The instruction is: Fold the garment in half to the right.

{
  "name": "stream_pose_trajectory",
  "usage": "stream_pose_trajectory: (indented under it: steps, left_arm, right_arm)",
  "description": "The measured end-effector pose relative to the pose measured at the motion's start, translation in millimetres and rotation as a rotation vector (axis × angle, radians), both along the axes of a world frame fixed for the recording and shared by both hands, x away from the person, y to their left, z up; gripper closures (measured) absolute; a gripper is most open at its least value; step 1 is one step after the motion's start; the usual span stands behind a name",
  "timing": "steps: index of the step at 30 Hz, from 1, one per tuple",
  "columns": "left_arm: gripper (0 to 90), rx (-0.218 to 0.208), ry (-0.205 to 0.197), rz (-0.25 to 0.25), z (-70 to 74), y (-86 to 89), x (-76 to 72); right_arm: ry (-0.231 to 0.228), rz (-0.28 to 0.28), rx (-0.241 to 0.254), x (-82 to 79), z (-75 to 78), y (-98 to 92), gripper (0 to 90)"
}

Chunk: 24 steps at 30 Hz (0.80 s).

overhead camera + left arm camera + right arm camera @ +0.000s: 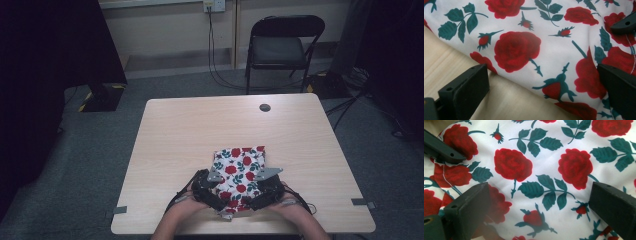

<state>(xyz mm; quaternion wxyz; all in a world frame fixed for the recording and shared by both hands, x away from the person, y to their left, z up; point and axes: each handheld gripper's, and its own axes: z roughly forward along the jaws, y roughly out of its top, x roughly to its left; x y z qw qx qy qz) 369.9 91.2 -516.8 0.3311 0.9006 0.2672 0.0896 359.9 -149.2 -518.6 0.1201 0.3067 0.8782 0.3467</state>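
Note:
A white cloth printed with red roses and green leaves [240, 162] lies folded on the wooden table [200, 125], near its front edge. My left gripper [214, 184] is at the cloth's near left corner and my right gripper [260, 184] at its near right corner. In the left gripper view the left gripper [541, 95] is open, its jaws wide apart over the cloth's edge [516, 47] and bare wood [439, 57]. In the right gripper view the right gripper [540, 212] is open, jaws spread just above the cloth [544, 152]. Nothing is gripped.
A round grey cap [265, 107] sits in the table's far side. Tape marks [119, 210] are at the front corners. Beyond the table a black folding chair [280, 47] stands, with cables [220, 75] on the floor.

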Motion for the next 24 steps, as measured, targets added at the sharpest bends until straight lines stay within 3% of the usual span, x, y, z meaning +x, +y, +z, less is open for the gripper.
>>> stream_pose_trajectory:
  steps: [4, 9, 24]
  left_arm:
    - [0.0, 0.01, 0.005, 0.001, 1.0, -2.9, 7.7]
    - [0.0, 0.018, 0.011, 0.009, 1.9, -6.7, 20.9]
    - [0.0, 0.017, 0.012, 0.037, 2.6, -11.7, 53.9]
  right_arm:
    - [0.015, -0.009, -0.034, 7.8, 2.2, 1.7, 0.2]
    - [0.006, -0.026, -0.019, 18.8, 0.8, -2.8, 0.0]
    - [0.0, -0.028, -0.054, 59.4, 1.9, -4.9, 0.0]
